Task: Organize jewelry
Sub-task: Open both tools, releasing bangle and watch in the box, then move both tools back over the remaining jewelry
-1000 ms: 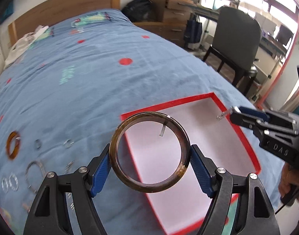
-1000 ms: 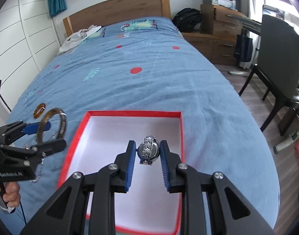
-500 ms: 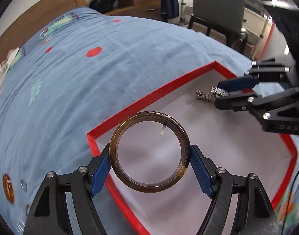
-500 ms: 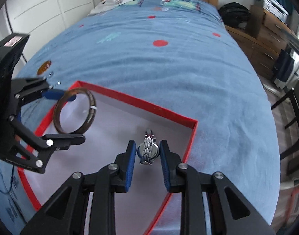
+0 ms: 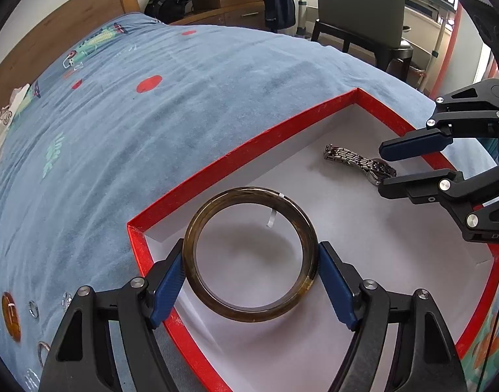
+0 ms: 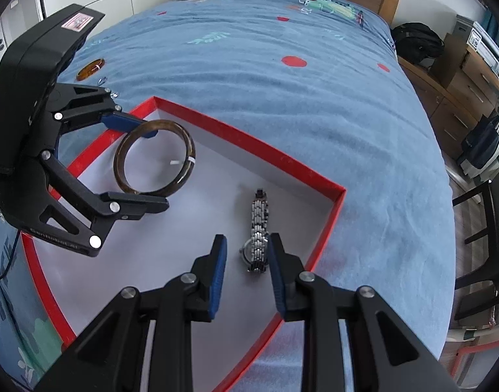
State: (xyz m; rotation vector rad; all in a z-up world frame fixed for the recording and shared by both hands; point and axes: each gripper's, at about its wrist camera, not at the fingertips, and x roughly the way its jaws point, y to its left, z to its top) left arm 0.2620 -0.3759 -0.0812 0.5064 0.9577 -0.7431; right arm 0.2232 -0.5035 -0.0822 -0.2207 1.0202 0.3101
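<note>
Over the red box (image 5: 236, 153) on the bed, the left gripper (image 5: 251, 281) clamps the brown bangle (image 5: 249, 254); the right gripper (image 6: 246, 271) gapes wide around the silver watch (image 6: 258, 232), lying flat on the box floor.

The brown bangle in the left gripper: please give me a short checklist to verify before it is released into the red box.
1. Brown bangle clamped between the left gripper pads: ok.
2. Bangle is over the white floor of the red box, inside the rim: ok.
3. Bangle is low enough to drop gently: cannot tell; its height above the floor is unclear.
4. Silver watch lies flat on the box floor, apart from the bangle: ok.
5. Right gripper is open and free of the watch: ok.
6. Right gripper is out of the bangle's landing spot: ok, it sits at the far corner.
</note>
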